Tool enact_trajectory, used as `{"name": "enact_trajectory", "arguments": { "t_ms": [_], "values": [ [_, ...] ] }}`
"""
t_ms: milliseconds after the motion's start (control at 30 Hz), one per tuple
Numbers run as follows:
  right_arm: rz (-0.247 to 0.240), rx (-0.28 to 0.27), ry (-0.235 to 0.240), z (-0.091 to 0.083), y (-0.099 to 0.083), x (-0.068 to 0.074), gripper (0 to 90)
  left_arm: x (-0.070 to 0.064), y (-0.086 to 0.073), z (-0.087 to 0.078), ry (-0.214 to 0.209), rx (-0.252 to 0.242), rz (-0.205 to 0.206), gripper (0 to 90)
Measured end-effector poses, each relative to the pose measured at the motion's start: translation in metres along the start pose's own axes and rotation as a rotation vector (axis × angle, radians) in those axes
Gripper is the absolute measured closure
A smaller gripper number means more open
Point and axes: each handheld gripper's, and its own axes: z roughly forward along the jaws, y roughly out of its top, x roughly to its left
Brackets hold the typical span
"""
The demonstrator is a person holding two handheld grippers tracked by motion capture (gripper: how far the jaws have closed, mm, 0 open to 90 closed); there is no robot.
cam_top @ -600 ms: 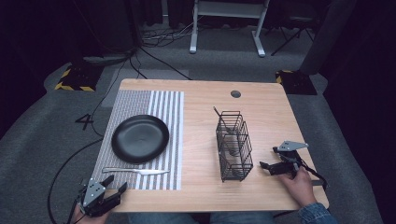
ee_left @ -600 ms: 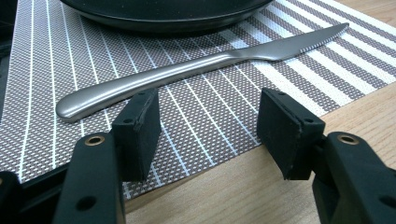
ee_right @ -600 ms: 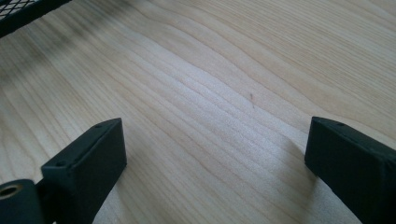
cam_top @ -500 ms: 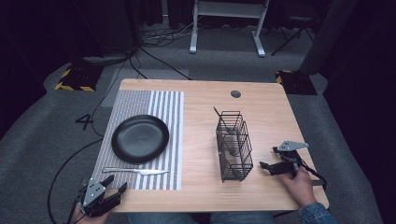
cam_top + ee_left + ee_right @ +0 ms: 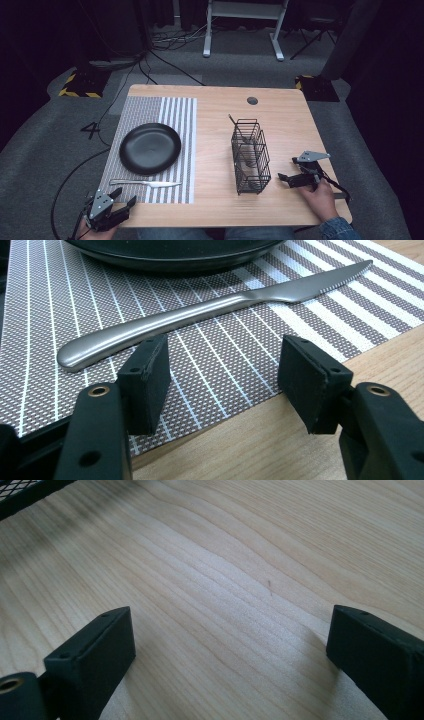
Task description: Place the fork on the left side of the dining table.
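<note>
A silver knife lies on the striped placemat, just in front of a black plate. My left gripper rests at the table's front left corner, open and empty, its jaws a short way short of the knife's handle. A black wire basket stands right of centre with a utensil in it. My right gripper sits open on bare wood just right of the basket, held by a hand.
The wooden table has a round cable hole near its far edge. Cables and a yellow-black striped base lie on the grey floor to the left. A white frame's legs stand beyond the table.
</note>
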Motion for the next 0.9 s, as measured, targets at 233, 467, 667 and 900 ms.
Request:
{"name": "enact_trajectory", "arguments": {
  "t_ms": [233, 467, 667, 900],
  "values": [
    [0.000, 0.000, 0.000, 0.000, 0.000, 0.000, 5.4, 0.001, 0.012, -0.008, -0.017, 0.004, -0.043, 38.5],
    [0.000, 0.000, 0.000, 0.000, 0.000, 0.000, 5.4, -0.004, 0.037, -0.019, -0.060, -0.061, -0.059, 38.6],
    [0.001, 0.000, 0.000, 0.000, 0.000, 0.000, 5.6, -0.010, 0.061, -0.030, -0.099, -0.109, -0.063, 36.8],
    [0.000, 0.000, -0.001, 0.000, 0.000, 0.000, 5.6, -0.017, 0.081, -0.036, -0.118, -0.155, -0.054, 37.1]
  ]
}}
